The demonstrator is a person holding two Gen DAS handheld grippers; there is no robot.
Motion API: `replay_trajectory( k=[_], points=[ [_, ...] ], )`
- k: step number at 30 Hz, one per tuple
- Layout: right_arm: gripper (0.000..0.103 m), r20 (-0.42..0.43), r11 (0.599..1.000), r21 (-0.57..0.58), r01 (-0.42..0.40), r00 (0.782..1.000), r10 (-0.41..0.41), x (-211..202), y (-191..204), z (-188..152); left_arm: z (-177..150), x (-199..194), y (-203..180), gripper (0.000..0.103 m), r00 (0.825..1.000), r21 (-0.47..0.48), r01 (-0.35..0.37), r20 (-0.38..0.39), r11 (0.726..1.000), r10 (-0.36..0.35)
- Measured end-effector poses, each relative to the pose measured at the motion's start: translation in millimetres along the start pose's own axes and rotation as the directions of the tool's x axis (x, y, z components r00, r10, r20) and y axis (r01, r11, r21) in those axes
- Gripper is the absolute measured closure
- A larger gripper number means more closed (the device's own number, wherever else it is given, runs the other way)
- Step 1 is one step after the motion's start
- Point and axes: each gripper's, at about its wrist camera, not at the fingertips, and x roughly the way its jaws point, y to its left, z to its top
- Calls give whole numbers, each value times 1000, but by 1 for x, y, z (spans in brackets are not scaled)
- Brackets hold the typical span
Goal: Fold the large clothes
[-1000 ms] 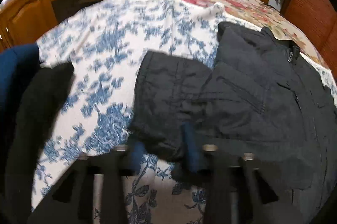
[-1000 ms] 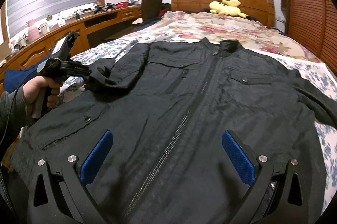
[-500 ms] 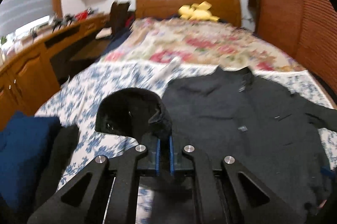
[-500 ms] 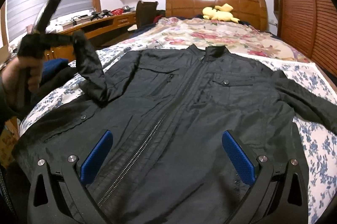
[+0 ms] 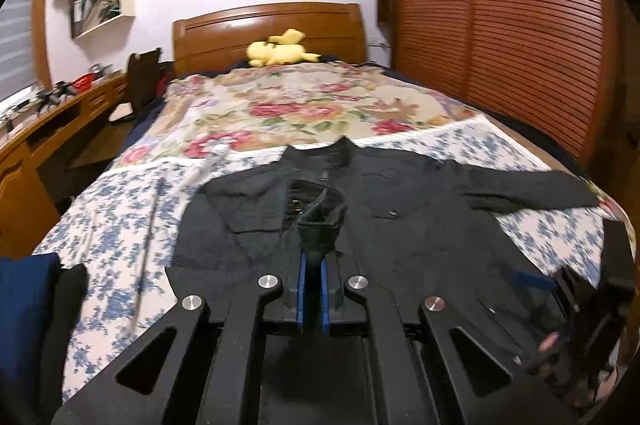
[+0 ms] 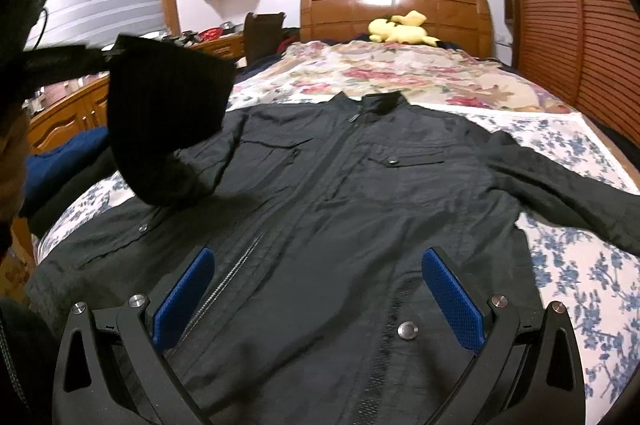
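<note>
A black zip jacket (image 6: pixel 340 193) lies face up on the blue-flowered sheet (image 6: pixel 568 265), collar toward the headboard; it also shows in the left wrist view (image 5: pixel 420 225). My left gripper (image 5: pixel 314 265) is shut on the cuff of the jacket's left sleeve (image 5: pixel 320 221) and holds it up above the jacket's chest. In the right wrist view that lifted sleeve (image 6: pixel 168 121) hangs at the left. My right gripper (image 6: pixel 320 293) is open and empty, low over the jacket's hem by the zip. The other sleeve (image 6: pixel 568 193) lies spread out to the right.
A flowered quilt (image 5: pixel 304 105) and a yellow plush toy (image 5: pixel 280 53) lie near the wooden headboard (image 6: pixel 396 5). A wooden desk (image 5: pixel 48 129) runs along the left. Dark blue and black clothes (image 5: pixel 28 309) sit at the bed's left edge. Slatted wooden doors (image 5: pixel 500 25) stand on the right.
My left gripper has lifted the sleeve off the sheet and carried it right, over the jacket's chest. My right gripper stays open over the hem.
</note>
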Motion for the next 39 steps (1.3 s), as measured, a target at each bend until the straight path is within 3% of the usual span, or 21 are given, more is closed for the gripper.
replay_trajectory(
  k=[3,8,12,14,16,17,27,33,39],
  points=[
    [0,7,1000,9,13,1000,-13,-3,1,1,-11,-4,-6,97,999,-7,38,-12,999,-38],
    [0,0,1000,5,22,1000,-22,2,7,6,-34,-8,-8,92,998,-2,35,-45,999,-35],
    [0,3,1000,5,20,1000,-20,6,8,13,-55,-19,2,58,998,-40,66,-10,997,-66],
    [0,5,1000,10,19,1000,-19,8,9,16,-62,-26,8,49,998,-51,57,11,997,-56],
    [0,2,1000,14,16,1000,-16,14,9,18,-68,-30,15,31,998,-67,66,9,996,-65],
    [0,-2,1000,14,13,1000,-13,17,9,17,-70,-34,20,29,998,-77,69,12,995,-68],
    [0,-90,995,-39,-95,992,91,58,42,16,-96,-60,69,29,1000,-120,-11,24,993,14],
    [4,-188,975,-88,-206,964,187,85,64,13,-105,-64,93,29,998,-143,-65,15,988,68],
    [13,-266,958,-130,-257,940,216,102,72,11,-111,-66,103,29,996,-152,-87,8,985,89]
  ],
)
